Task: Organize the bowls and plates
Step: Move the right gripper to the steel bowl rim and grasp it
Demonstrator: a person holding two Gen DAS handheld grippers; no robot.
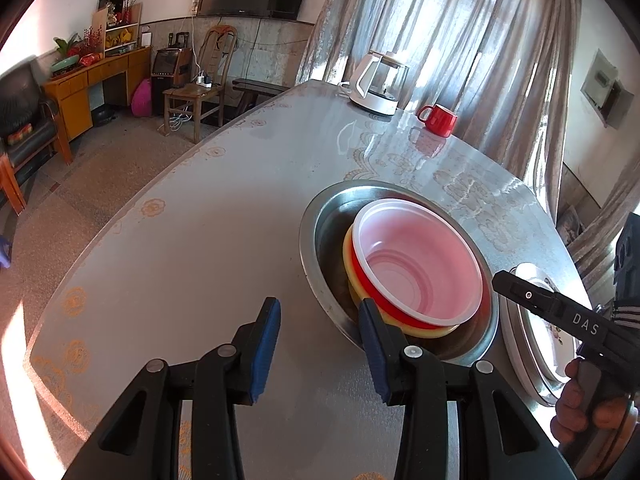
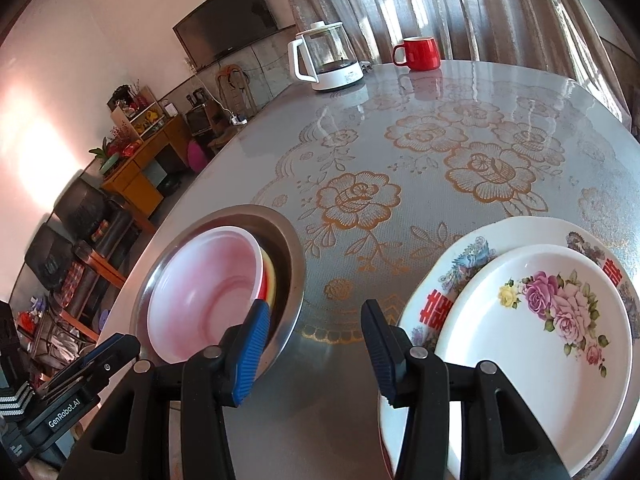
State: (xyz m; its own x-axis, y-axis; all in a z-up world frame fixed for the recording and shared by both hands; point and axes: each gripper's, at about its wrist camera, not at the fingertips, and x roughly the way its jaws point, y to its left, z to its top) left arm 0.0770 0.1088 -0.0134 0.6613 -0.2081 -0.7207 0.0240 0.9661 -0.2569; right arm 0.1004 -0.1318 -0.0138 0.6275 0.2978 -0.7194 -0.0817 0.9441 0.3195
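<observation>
A steel basin [image 1: 320, 216] [image 2: 294, 248] sits on the table and holds a white-and-red plastic bowl [image 1: 416, 264] [image 2: 200, 288] nested in a yellow bowl [image 1: 350, 276]. To its right two flowered white plates [image 2: 540, 340] are stacked, the smaller on the larger [image 2: 460, 264]; their edge shows in the left wrist view [image 1: 516, 344]. My left gripper [image 1: 320, 344] is open and empty over the table, just left of the basin's near rim. My right gripper [image 2: 312, 344] is open and empty, between the basin and the plates.
A glass kettle [image 1: 378, 82] [image 2: 326, 58] and a red mug [image 1: 440, 120] [image 2: 418, 53] stand at the table's far edge. The flowered tablecloth [image 2: 400, 152] covers the table. Chairs and a desk stand beyond the table's left edge.
</observation>
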